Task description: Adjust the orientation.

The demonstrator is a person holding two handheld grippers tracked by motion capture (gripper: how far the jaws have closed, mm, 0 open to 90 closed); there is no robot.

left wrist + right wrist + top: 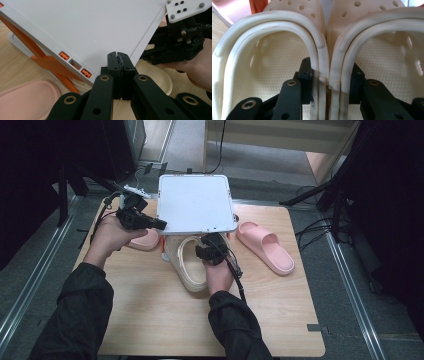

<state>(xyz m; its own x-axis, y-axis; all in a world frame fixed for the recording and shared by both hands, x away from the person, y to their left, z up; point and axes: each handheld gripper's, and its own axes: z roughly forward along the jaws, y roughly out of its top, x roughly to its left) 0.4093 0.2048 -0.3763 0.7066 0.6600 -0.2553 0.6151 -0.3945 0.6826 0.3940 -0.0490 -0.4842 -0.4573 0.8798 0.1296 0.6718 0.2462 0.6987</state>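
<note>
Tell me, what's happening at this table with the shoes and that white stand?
A person works with a hand-held claw in each hand. The left claw is clamped shut on the corner of a white shelf board on orange legs. The right claw pinches the touching inner walls of a pair of cream clogs, right at the shelf's front edge. One pink slide lies to the right, another by the left hand.

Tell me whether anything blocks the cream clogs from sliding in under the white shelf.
Nothing visible does. The right gripper pinches the inner walls of the two cream clogs together, toes already at the white shelf. The left gripper is shut on the shelf's near corner. The orange frame stands off to the side.
</note>
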